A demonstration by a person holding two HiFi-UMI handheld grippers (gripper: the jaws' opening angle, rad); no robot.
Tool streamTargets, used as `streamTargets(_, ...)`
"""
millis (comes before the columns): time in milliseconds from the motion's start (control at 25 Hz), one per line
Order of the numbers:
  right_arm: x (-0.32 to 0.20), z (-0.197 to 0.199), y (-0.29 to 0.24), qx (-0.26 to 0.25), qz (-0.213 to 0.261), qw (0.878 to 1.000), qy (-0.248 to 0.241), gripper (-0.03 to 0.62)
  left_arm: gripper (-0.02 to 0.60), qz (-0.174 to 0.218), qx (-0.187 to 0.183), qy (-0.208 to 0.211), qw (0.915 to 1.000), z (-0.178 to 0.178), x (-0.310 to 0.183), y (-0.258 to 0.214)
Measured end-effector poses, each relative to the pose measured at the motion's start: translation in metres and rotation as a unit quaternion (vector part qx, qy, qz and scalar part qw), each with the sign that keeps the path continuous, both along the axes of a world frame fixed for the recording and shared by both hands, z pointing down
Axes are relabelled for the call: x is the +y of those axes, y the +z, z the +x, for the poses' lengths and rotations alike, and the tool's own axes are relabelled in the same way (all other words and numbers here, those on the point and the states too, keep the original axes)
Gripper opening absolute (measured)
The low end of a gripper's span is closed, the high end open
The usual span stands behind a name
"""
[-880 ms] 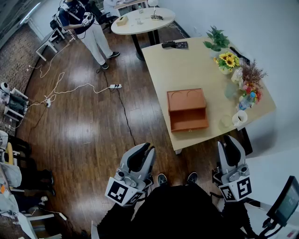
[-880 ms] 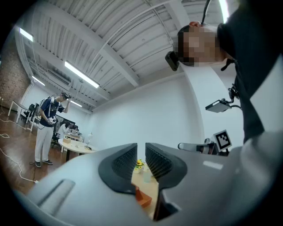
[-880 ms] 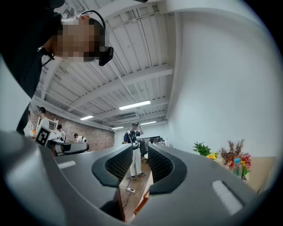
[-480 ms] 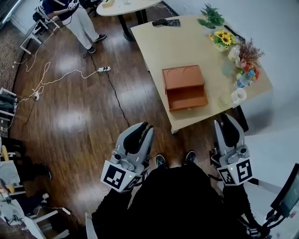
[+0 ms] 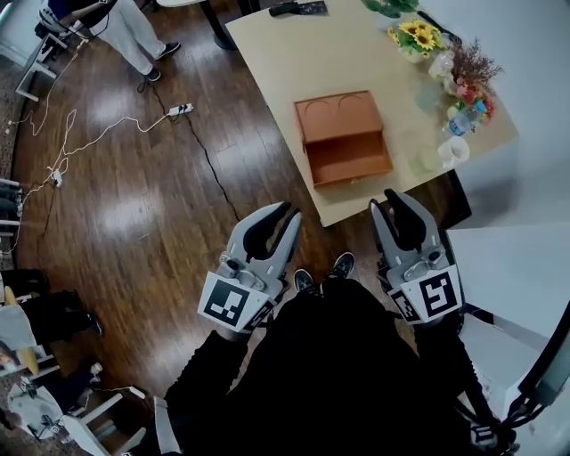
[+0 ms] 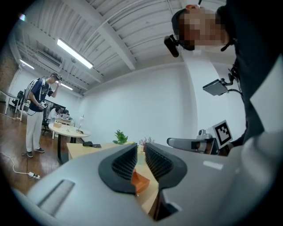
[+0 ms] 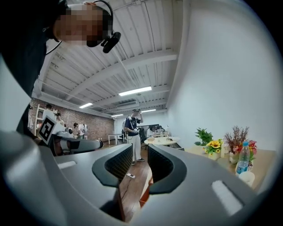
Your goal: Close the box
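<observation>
The orange box (image 5: 343,138) lies open on the light wooden table (image 5: 267,53), its lid folded flat toward the far side and its empty tray toward me. My left gripper (image 5: 280,216) hovers over the floor just short of the table's near edge, left of the box, open with nothing between its fingers. My right gripper (image 5: 392,200) is at the table's near edge, below the box's right corner, also open and empty. In the left gripper view the box (image 6: 140,178) shows through the narrow gap of the left gripper (image 6: 140,152). The right gripper (image 7: 140,152) points over the floor.
Along the table's right side stand sunflowers (image 5: 419,37), a water bottle (image 5: 459,120), a white cup (image 5: 454,151) and a glass (image 5: 426,160). A dark remote (image 5: 298,7) lies at the far end. A power strip and cables (image 5: 181,109) cross the floor. A person (image 5: 125,27) stands far left.
I have stepped toward the table, so the box sits closer to both grippers. Both grippers have risen toward the table's near edge, the right one reaching it. Jaws stay open.
</observation>
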State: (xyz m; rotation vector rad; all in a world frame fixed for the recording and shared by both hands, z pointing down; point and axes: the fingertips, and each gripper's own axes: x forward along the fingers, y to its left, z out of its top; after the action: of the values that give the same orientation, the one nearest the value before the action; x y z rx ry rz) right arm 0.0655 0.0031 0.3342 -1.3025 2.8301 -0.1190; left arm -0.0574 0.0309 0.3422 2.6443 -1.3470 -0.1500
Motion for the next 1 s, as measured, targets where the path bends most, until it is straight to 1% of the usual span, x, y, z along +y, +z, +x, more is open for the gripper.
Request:
streamTargets(120,-0.023,0.010,0.056,0.021,-0.037,0.999,0.018,0.107,0.038,-0.048,0.002,-0.008,0.9988,0.007,-0.014,0.018)
streamTargets(200,-0.040,0.018,0.116,0.064,-0.078,0.994,0.032,0.107,0.037,-0.060,-0.001,-0.019,0.9980,0.008,-0.023,0.019)
streamTargets(320,-0.056,0.023,0.207,0.133,-0.146,0.979,0.049,0.107,0.038,-0.060,-0.022,-0.024,0.9977,0.005,-0.029,0.015)
streamTargets(440,-0.067,0.027,0.264,0.163,-0.196,0.964,0.080,0.140,0.038,-0.071,-0.035,-0.019,0.9967,-0.007,-0.037,0.026)
streamTargets(600,-0.084,0.026,0.304,0.183,-0.233,0.947,0.121,0.140,0.038,-0.102,-0.027,0.003,0.9944,-0.023,-0.058,0.049)
streamTargets(720,-0.095,0.019,0.315,0.184,-0.242,0.942,0.143,0.140,0.038,-0.110,-0.028,0.025,0.9933,-0.039,-0.072,0.055)
streamTargets(880,-0.098,0.014,0.329,0.201,-0.266,0.930,0.155,0.140,0.038,-0.120,-0.019,0.036,0.9919,-0.058,-0.089,0.063)
streamTargets(1000,-0.096,0.015,0.335,0.212,-0.272,0.925,0.157,0.140,0.037,-0.130,-0.016,0.040,0.9906,-0.059,-0.095,0.074)
